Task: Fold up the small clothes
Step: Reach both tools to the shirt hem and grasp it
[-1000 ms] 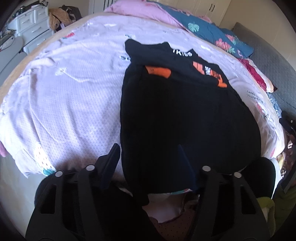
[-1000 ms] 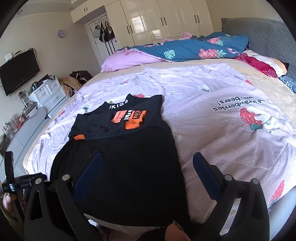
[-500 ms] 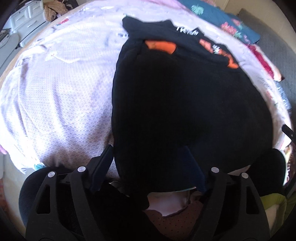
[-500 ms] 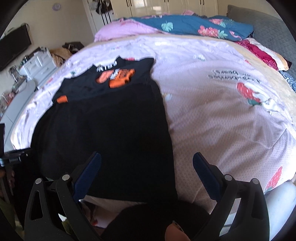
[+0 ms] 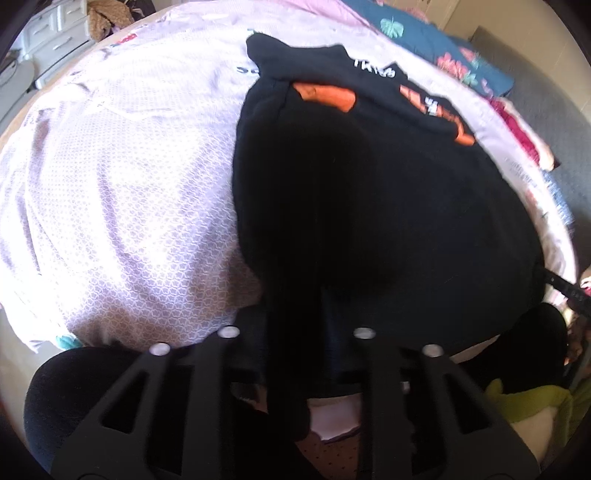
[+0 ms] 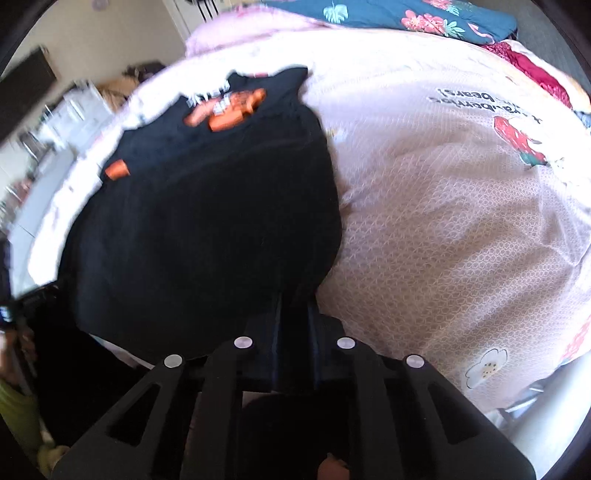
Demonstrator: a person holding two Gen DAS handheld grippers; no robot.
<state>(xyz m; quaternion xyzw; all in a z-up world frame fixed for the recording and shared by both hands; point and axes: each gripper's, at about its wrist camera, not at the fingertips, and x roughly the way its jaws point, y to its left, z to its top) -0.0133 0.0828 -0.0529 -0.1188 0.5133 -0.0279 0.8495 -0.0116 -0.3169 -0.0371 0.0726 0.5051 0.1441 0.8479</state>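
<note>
A black T-shirt (image 5: 369,192) with orange patches and white lettering lies flat on the bed, its bottom hem hanging over the near edge. It also shows in the right wrist view (image 6: 207,206). My left gripper (image 5: 295,325) is shut on the hem near the shirt's left corner. My right gripper (image 6: 295,317) is shut on the hem at the shirt's right corner. The fingertips of both are hidden in the dark cloth.
The bed has a pale pink patterned cover (image 5: 122,192) with a strawberry print (image 6: 517,140) on the right. Pillows and a blue floral quilt (image 6: 406,14) lie at the head. A white drawer unit (image 5: 55,33) stands left of the bed.
Both grippers moved down to the shirt's near hem and closed on it; they were open half a second ago.
</note>
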